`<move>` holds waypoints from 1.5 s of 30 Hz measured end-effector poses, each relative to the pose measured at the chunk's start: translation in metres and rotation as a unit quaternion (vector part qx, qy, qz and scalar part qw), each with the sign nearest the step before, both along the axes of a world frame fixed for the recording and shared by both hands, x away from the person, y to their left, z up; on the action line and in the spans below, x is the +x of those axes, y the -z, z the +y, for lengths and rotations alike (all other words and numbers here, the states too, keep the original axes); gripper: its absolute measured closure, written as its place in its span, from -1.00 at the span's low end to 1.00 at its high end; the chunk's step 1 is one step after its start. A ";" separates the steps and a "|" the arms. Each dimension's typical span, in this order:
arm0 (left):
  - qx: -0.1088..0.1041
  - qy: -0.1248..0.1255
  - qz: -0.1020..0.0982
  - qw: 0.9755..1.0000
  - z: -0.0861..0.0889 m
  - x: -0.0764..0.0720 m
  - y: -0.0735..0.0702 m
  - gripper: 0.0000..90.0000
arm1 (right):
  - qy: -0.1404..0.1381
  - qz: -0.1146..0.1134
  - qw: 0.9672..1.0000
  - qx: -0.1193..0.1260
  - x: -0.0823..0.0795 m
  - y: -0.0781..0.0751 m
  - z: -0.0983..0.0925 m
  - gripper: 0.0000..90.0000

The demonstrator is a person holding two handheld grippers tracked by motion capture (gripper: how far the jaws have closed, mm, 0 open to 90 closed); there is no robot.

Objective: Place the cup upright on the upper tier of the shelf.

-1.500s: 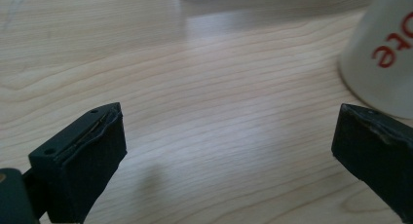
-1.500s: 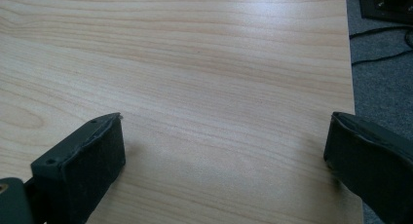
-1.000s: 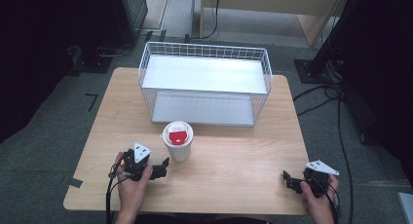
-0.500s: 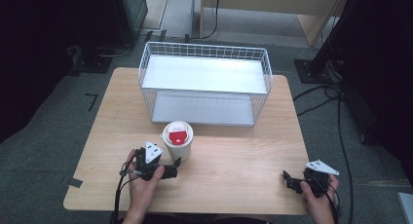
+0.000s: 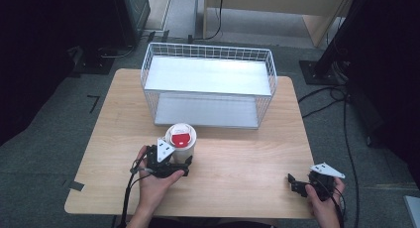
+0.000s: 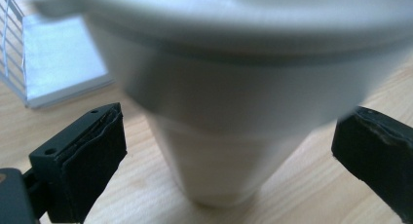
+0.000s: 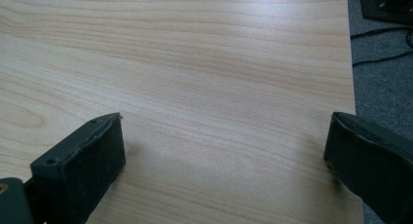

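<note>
The white cup [image 5: 181,141] stands upright on the tabletop [image 5: 237,158], just in front of the wire basket [image 5: 208,84]. The left gripper [image 6: 229,151] has its fingers wide open on either side of the cup's narrow base, touching nothing. A squeeze this low could tip the top-heavy cup or crush its thin wall. The right gripper [image 5: 297,183] rests open and empty near the tabletop's corner. The red label [image 5: 180,138] on the lid is too small to read.

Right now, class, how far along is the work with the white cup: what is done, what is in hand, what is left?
Done: the left hand-held gripper has reached the white cup, its open jaws on either side. In hand: closing on the cup, which stands on the table, jaws not yet touching. Left: gripping and lifting, perhaps toward the wire basket. The right hand-held gripper rests open near the table's edge.
</note>
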State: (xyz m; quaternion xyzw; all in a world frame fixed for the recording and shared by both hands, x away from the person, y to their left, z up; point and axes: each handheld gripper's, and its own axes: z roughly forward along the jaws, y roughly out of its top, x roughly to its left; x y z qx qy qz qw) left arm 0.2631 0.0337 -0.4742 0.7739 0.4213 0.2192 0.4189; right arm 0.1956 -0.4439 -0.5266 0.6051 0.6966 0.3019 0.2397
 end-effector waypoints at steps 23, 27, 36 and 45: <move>-0.026 -0.004 -0.043 0.999 -0.007 0.013 0.000 -0.78 | -0.001 -0.001 1.000 0.001 0.000 0.000 0.000 -0.97; -0.028 -0.006 -0.047 0.998 -0.006 0.014 0.000 -0.78 | -0.001 -0.001 1.000 0.001 0.000 0.000 0.000 -0.97; -0.040 -0.005 -0.064 0.997 0.000 0.015 -0.013 -0.77 | -0.001 -0.001 1.000 0.001 0.000 0.000 0.000 -0.97; -0.046 -0.007 -0.082 0.996 0.001 0.017 -0.028 -0.77 | -0.001 -0.001 1.000 0.000 0.000 0.000 0.000 -0.97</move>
